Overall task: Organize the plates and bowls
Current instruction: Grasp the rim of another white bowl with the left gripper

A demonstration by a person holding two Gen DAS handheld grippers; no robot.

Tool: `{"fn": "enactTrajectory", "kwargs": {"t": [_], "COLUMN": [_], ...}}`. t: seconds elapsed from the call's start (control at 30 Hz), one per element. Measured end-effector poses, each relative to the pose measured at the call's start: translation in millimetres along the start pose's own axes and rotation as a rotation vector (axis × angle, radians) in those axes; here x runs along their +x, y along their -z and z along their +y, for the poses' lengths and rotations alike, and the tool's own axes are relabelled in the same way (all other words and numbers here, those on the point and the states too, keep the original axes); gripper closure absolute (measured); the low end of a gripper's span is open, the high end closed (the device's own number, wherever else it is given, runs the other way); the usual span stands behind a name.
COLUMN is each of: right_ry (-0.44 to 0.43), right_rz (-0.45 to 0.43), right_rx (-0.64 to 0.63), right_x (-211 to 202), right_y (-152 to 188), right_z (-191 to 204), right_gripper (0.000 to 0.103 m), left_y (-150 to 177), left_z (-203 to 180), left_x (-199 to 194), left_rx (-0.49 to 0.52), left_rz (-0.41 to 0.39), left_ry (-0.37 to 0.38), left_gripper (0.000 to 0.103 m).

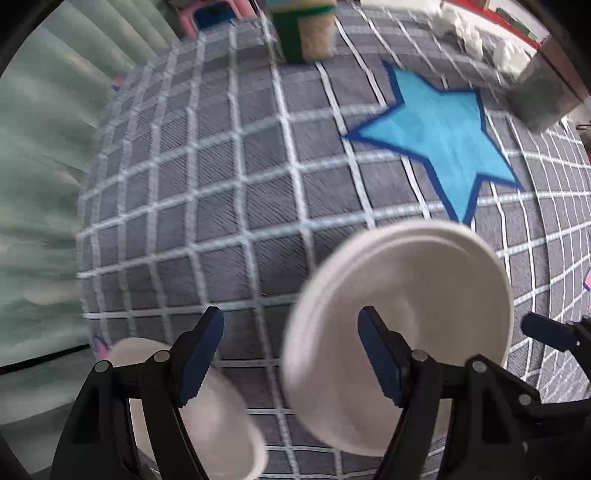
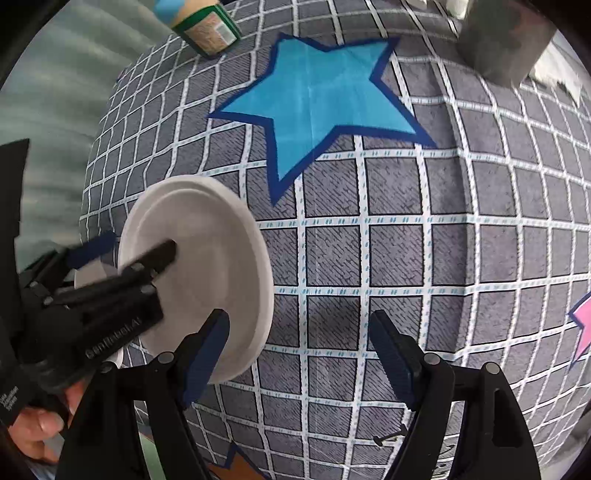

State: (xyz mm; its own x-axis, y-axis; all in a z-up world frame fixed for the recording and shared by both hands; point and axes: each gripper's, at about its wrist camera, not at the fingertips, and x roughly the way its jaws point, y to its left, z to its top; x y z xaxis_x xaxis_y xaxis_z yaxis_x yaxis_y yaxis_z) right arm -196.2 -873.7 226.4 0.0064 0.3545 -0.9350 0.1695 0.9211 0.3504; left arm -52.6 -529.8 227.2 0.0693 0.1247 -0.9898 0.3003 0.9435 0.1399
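On the table: a grey cloth [image 2: 406, 258] with white squares covers it, and a big blue star [image 2: 314, 107] is printed near the far side.
White plate: the plate [image 1: 424, 295] lies flat on the cloth, close to the lowest point of the star, with nothing on top of it.
White bowl: the bowl [image 1: 218, 424] sits near the table's edge, just beside the plate but not touching it as far as I can see.
Left gripper: the left gripper [image 1: 291, 354] points down over the gap between bowl and plate. Its two fingers are spread apart and hold nothing. One finger hangs over the plate, the other near the bowl.
Right gripper: the right gripper [image 2: 299, 354] has its fingers wide apart too, with only bare cloth between them. It holds nothing.
Other things: a green box [image 2: 207, 29] and a dark grey block [image 2: 506, 37] stand at the far edge, well away from the dishes.
Done so far: I think nothing is tidied yet. Plate and bowl lie apart, not stacked.
Left to do: pick up one dish and set it with the other. The left gripper looks closest to start.
Not sure: the view is blurry, so I cannot tell if more dishes hide under the grippers.
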Motion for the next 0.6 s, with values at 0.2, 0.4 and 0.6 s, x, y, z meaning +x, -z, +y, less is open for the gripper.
{"fn": "enactTrajectory", "kwargs": {"t": [0.2, 0.4, 0.6], "right_ry": [-0.064, -0.116, -0.107], "right_rz": [0.012, 0.028, 0.061], "right_rx": [0.048, 0.058, 0.024], "right_x": [10.6, 10.5, 12.2], "right_y": [-4.1, -2.9, 20.2], "right_z": [-2.1, -2.3, -8.8], "right_gripper": [0.059, 0.076, 0.077], "left_y": [-1.3, 4.4, 39.3], "left_z": [-17.6, -55.3, -108.1], "left_x": [6.1, 4.2, 1.3], "left_rx": [0.007, 0.057, 0.094], "left_rz": [0.009, 0.018, 0.028], "left_ry": [0.027, 0.058, 0.103], "left_gripper": [0.045, 0.060, 0.062]}}
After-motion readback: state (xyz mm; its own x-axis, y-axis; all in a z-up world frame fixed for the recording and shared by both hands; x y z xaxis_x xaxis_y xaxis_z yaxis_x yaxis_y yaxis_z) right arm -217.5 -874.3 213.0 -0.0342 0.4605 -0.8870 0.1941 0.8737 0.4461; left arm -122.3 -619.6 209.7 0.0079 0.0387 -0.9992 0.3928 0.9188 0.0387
